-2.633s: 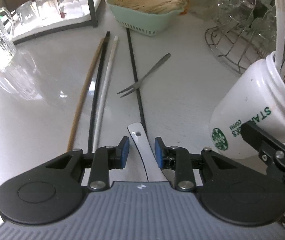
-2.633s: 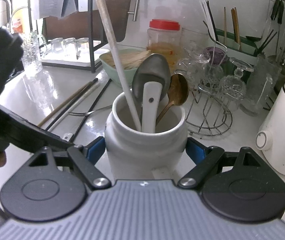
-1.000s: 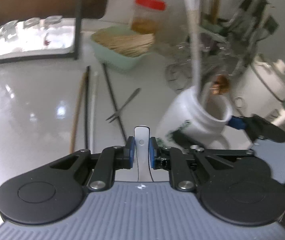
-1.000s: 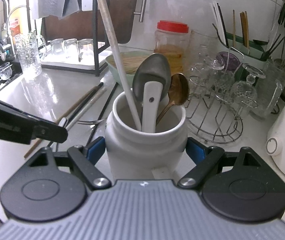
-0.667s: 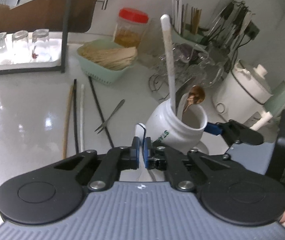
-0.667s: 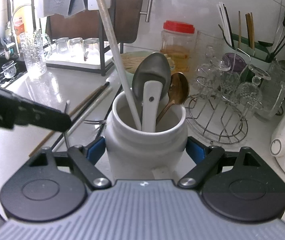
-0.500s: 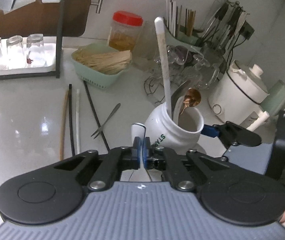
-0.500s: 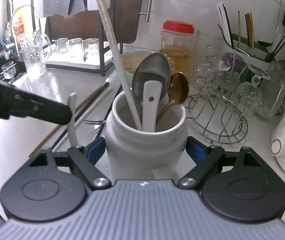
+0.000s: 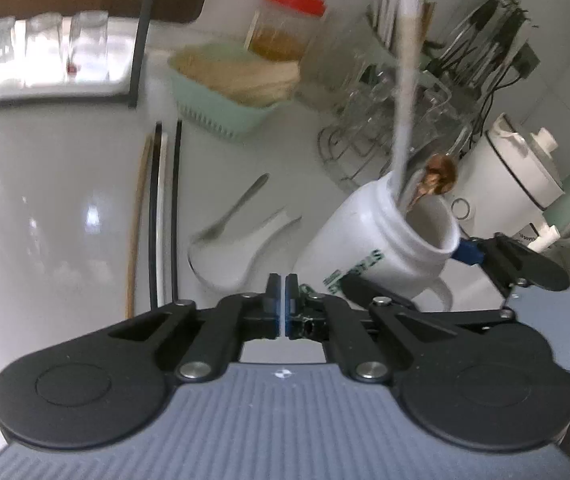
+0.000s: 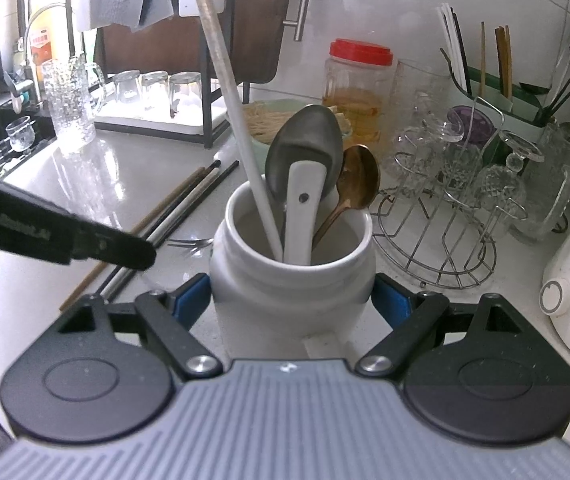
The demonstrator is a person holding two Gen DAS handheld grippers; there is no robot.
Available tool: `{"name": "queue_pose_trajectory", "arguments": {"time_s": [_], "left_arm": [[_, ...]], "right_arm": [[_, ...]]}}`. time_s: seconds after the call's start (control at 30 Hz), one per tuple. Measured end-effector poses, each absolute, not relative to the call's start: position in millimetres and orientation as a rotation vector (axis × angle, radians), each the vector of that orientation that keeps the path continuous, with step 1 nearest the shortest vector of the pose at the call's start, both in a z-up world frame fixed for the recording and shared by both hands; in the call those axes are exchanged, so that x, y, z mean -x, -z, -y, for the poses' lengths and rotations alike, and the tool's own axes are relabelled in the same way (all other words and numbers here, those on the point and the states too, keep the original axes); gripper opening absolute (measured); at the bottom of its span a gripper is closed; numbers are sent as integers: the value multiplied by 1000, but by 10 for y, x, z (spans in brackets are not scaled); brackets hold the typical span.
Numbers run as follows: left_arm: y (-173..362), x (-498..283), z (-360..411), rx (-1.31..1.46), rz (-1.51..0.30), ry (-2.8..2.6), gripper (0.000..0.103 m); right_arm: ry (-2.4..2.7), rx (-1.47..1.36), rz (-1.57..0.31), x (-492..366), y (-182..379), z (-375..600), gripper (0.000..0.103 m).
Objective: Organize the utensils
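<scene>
spoon [image 9: 237,256] blurred, just beyond closed, empty left jaws | right jaws gripping mug [image 10: 291,276]

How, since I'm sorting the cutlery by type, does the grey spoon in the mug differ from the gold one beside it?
Colour: the grey spoon is dull grey metal; the gold spoon is shiny copper-gold.
Size: the grey spoon's bowl is clearly larger than the gold spoon's.
Height: the grey spoon reaches higher than the gold spoon.
Cover: a white spoon handle overlaps the grey spoon; the gold spoon stands clear.
Both stand bowl-up in the white mug.
</scene>
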State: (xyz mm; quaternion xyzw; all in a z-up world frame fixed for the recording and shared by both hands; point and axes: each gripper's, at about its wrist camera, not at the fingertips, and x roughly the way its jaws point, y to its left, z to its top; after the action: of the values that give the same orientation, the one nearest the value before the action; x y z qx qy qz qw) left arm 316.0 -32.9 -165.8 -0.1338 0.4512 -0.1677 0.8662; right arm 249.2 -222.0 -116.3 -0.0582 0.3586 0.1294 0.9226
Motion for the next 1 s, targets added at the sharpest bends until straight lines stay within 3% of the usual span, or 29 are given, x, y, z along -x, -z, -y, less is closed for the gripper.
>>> {"name": "queue_pose_trajectory", "arguments": {"time_s": [0.17,0.33,0.4,0.73,1.0], "left_arm": [[1785,-3303,376,186,-958,359,3],[1827,-3461,510,34,-930,401,26],[1836,-3538,599,-49,-920,416,29],[1964,-3931,944,-332,-913,527,31],[2037,-4256,945,-331,-985,618,31]], "right_arm": [[-262,118,-735,-2459,1165,2256,89],[-256,113,-732,-2435,1169,2330,89],[-252,110,-732,-2431,1170,2362,89],[-246,92,-735,-2424,1168,2406,89],[-241,84,-737,-2427,1168,2410,89]]}}
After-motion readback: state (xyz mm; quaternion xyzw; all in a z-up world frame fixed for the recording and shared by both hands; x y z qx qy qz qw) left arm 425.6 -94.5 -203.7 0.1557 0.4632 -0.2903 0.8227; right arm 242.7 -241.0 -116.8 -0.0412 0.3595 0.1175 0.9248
